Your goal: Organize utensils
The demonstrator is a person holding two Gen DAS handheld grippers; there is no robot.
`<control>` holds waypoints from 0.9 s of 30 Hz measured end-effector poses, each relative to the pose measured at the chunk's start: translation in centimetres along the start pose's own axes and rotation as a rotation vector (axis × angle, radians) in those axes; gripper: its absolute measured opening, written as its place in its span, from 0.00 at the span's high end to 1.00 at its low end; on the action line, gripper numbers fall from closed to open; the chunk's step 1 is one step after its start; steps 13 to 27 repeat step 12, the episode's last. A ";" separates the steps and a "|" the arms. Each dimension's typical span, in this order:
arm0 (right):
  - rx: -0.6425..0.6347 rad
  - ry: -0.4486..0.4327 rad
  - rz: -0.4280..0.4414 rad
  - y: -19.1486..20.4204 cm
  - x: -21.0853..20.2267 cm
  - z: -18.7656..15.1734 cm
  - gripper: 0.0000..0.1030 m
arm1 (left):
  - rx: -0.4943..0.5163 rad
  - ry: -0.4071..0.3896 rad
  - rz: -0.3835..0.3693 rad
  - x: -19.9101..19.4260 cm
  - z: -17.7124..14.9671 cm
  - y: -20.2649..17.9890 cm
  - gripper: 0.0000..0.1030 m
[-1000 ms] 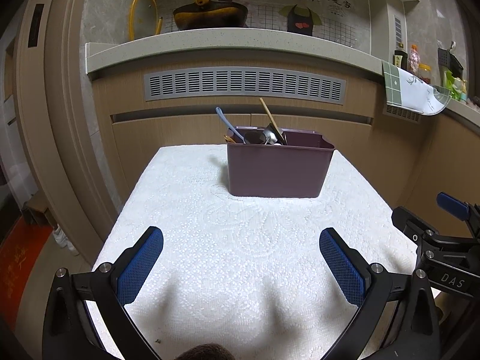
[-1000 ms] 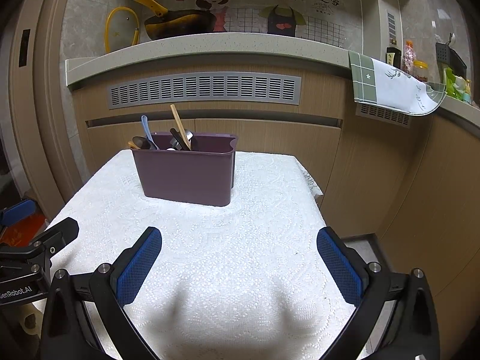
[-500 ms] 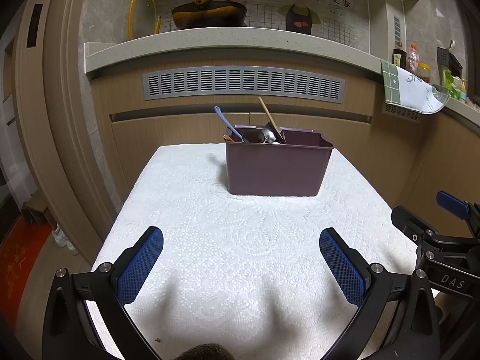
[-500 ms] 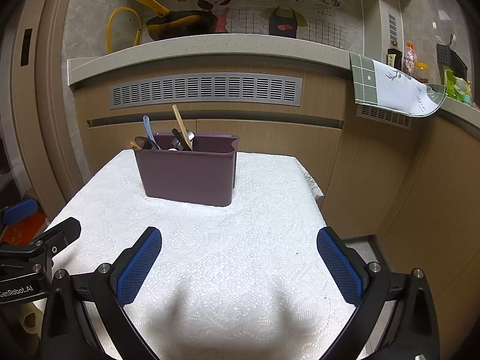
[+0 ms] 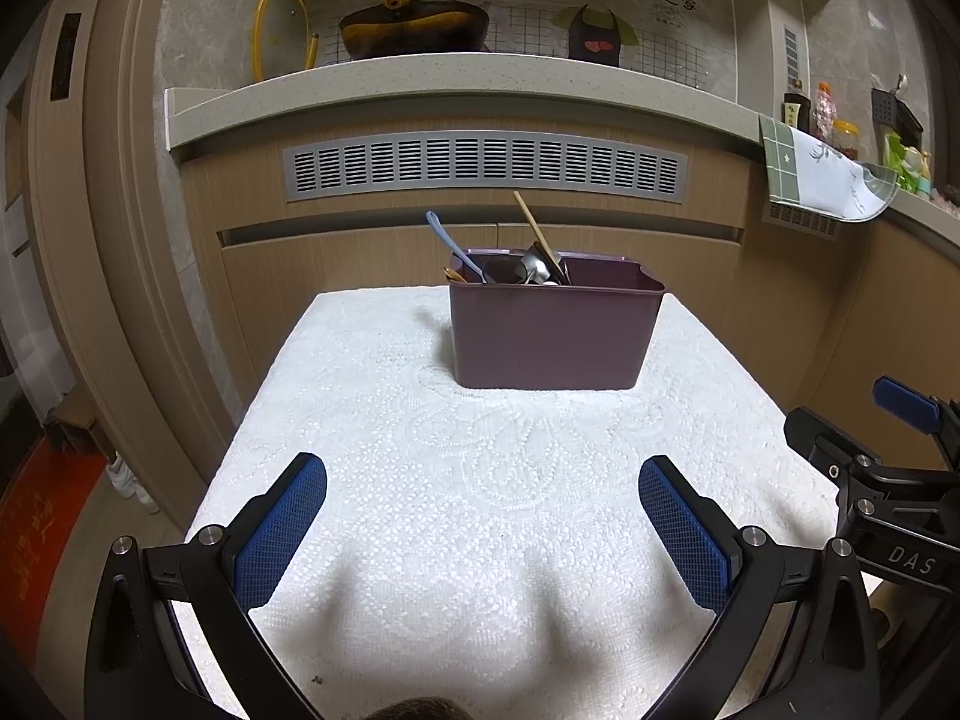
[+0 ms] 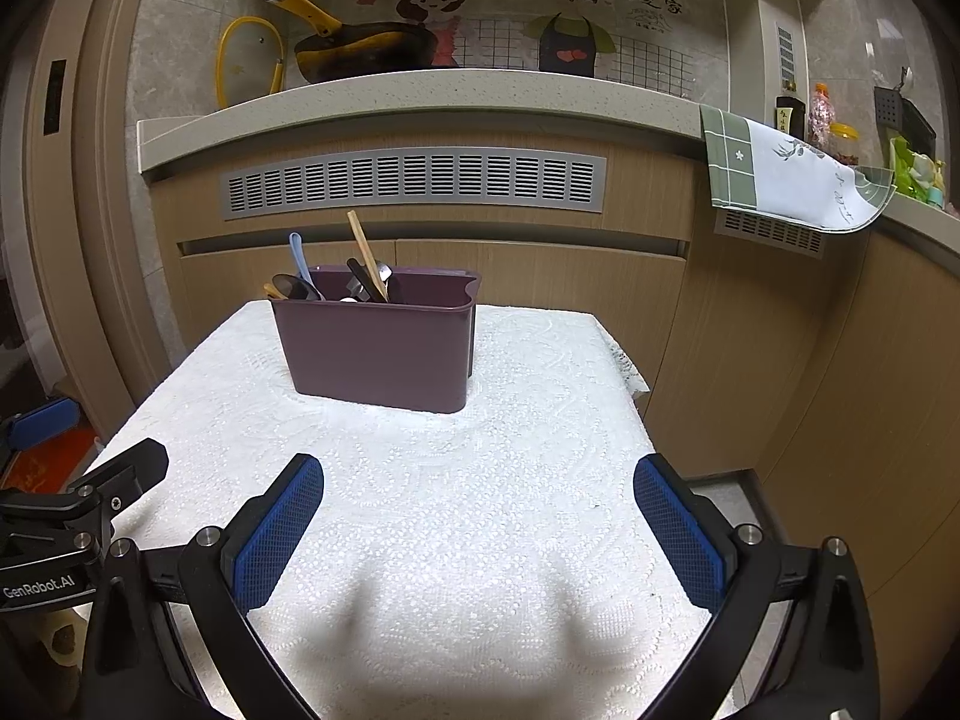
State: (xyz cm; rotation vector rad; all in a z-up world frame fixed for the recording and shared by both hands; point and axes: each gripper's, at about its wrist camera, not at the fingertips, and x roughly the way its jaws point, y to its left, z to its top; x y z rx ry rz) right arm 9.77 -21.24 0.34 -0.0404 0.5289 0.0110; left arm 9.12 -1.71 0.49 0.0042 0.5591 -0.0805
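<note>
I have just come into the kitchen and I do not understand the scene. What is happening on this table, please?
A person holds two grippers over a table covered with a white lace cloth. Both the left gripper and the right gripper are open and hold nothing. Ahead of them stands a purple bin with utensils stuck in one end: a light blue spoon, a wooden chopstick and some metal pieces. Nothing has been grasped yet.
</note>
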 end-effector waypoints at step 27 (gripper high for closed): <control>-0.006 -0.010 0.000 0.0 -0.1 -0.1 0.00 | 0.001 0.006 0.021 0.2 0.1 0.3 0.00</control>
